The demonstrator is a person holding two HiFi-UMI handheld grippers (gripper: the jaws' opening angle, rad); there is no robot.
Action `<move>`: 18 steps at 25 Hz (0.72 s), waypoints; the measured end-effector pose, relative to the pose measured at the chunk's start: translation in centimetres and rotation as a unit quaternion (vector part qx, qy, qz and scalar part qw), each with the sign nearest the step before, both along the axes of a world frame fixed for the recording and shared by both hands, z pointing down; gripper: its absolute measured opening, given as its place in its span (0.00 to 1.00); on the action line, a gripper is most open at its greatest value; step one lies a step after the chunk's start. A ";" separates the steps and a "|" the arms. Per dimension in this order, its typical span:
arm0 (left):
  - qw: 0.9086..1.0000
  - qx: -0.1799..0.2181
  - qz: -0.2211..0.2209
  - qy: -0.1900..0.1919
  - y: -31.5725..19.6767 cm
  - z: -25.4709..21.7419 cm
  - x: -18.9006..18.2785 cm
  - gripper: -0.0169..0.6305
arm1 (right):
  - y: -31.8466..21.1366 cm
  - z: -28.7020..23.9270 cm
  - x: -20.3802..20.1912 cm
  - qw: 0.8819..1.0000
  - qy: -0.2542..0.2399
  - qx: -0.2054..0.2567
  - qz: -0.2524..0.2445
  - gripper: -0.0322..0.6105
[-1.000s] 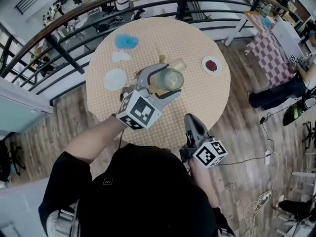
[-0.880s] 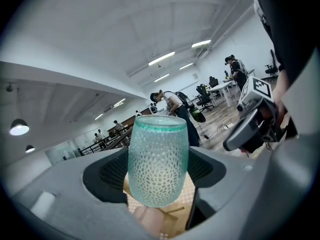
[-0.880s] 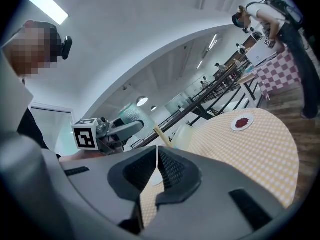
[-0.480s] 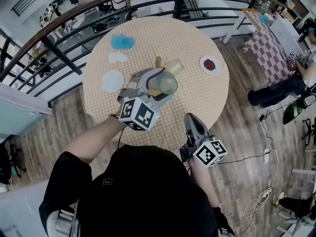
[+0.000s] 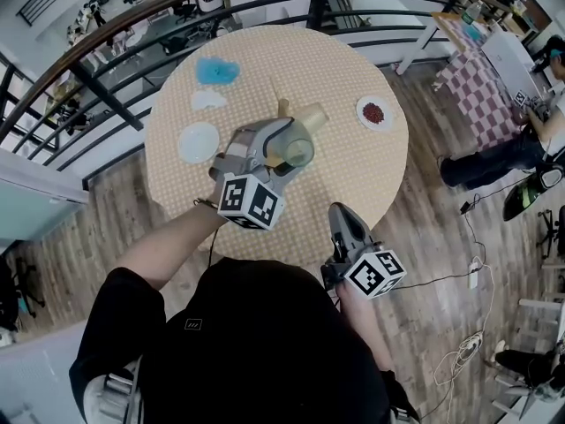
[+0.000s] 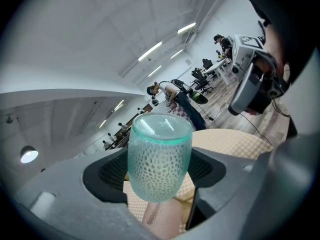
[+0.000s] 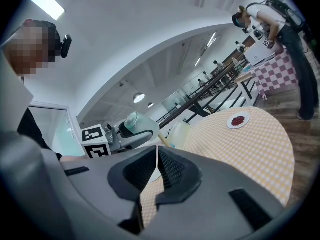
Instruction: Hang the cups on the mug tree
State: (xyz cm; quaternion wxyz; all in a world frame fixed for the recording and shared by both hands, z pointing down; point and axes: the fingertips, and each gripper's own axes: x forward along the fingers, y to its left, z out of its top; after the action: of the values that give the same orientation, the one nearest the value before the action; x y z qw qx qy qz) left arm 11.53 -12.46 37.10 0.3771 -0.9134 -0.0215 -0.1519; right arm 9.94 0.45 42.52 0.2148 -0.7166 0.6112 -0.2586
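Surface: round, tan checked cloth.
Left gripper: clamps a teal dimpled glass cup above mid-surface.
Right gripper: jaws together, empty, at the near edge.

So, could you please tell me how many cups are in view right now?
2. A green textured cup is held in the left gripper above the table. A pale cup sits by the wooden mug tree just beyond it. The gripper may hide others.
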 end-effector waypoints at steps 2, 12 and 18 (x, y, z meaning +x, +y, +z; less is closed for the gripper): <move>1.000 0.007 -0.002 -0.001 -0.2 0.2 0.2 0.58 | -0.1 0.1 0.1 1.000 -0.001 -0.002 0.001 0.08; 0.999 0.032 -0.021 -0.015 -0.8 1.0 1.1 0.58 | 0.5 0.7 0.0 1.000 -0.008 -0.002 0.006 0.08; 0.996 0.073 -0.029 -0.035 -0.8 1.5 1.5 0.58 | 0.7 0.8 0.1 1.000 -0.014 0.002 0.005 0.08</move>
State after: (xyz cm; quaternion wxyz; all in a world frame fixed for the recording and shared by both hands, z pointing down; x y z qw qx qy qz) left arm 13.03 -13.31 38.57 0.4368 -0.8780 0.0031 -0.1959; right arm 10.08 1.11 43.28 0.2259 -0.7158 0.6046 -0.2664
